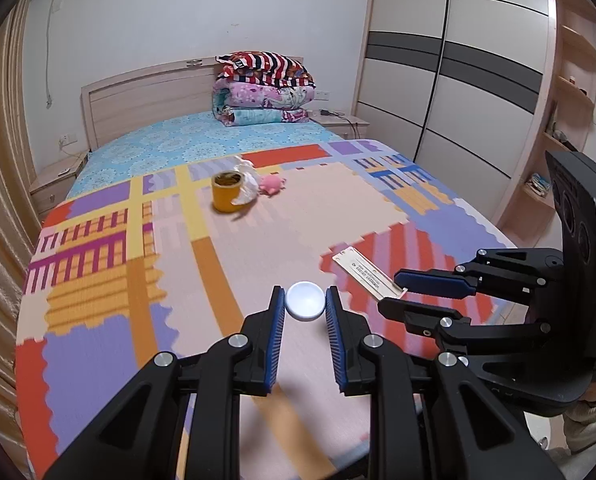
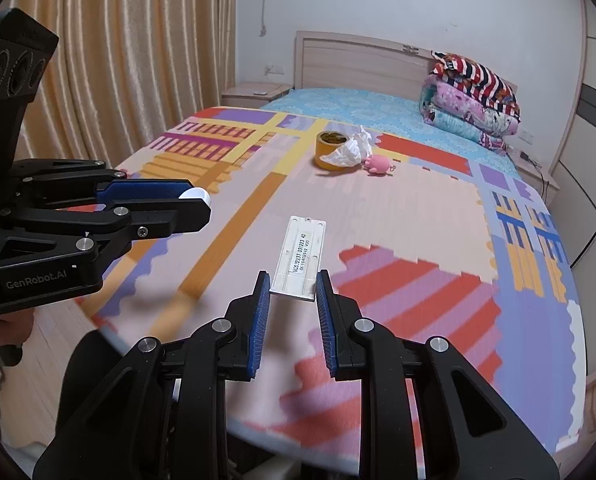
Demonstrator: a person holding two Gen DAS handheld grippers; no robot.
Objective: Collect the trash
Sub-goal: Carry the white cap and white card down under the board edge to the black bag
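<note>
My left gripper [image 1: 305,298] is shut on a round white cap [image 1: 305,301], held just above the patterned mat; the cap also shows in the right wrist view [image 2: 197,197]. My right gripper [image 2: 292,280] is shut on the near end of a long white plastic strip [image 2: 301,258] with a printed label, also in the left wrist view [image 1: 366,272]. Farther up the mat stand a yellow tape roll [image 1: 228,191], crumpled white paper [image 1: 248,184] leaning on it, and a small pink toy [image 1: 272,185].
The colourful foam mat [image 1: 98,288] covers the near half of a bed with a blue sheet [image 1: 202,140]. Folded quilts [image 1: 262,88] are stacked by the headboard. Curtains hang at left, a wardrobe [image 1: 449,92] at right, and nightstands flank the bed.
</note>
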